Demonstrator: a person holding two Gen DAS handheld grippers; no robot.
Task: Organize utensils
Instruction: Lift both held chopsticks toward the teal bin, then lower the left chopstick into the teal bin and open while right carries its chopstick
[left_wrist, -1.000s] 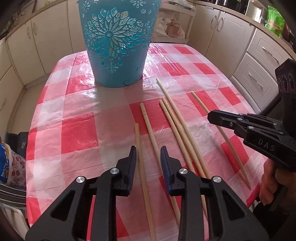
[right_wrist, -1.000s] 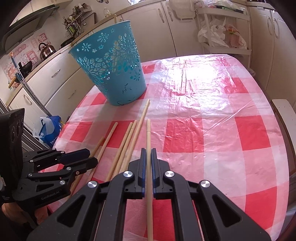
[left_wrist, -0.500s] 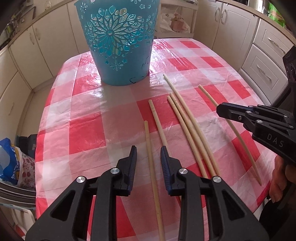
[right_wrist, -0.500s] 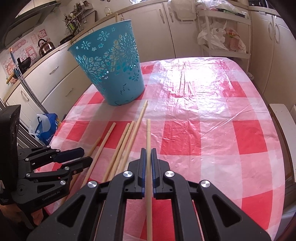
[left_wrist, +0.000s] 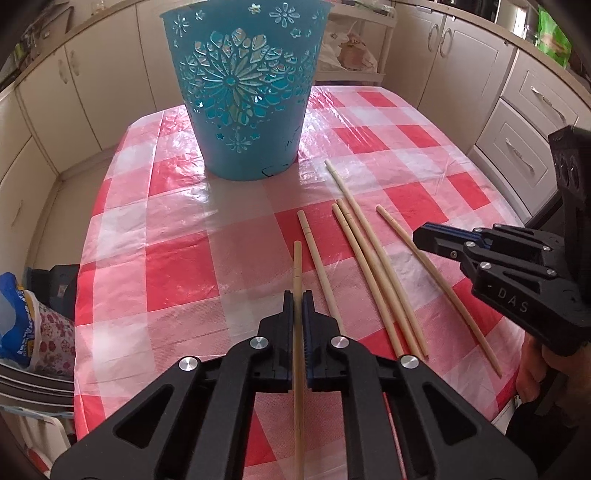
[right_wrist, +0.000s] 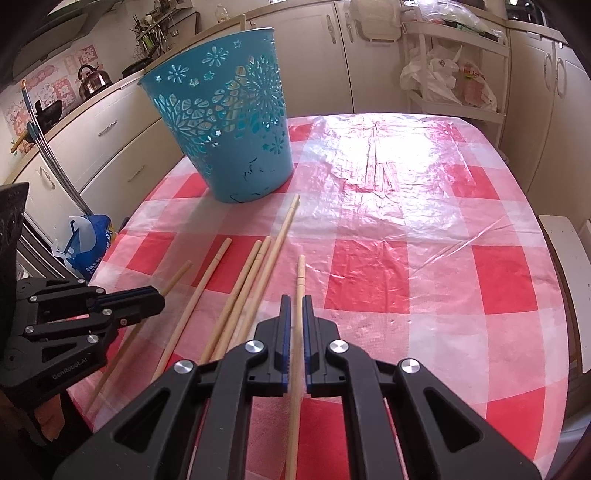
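Both tongs, left (left_wrist: 298, 299) and right (right_wrist: 294, 304), clamp chopsticks pointing roughly toward the basket (left_wrist: 245, 92).

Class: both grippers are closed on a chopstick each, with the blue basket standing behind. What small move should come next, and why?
Probably lift both sticks off the tablecloth. The left gripper has just closed on the leftmost chopstick, and the right gripper clamps another chopstick. Four still lie loose; the blue basket stands upright and open beyond.
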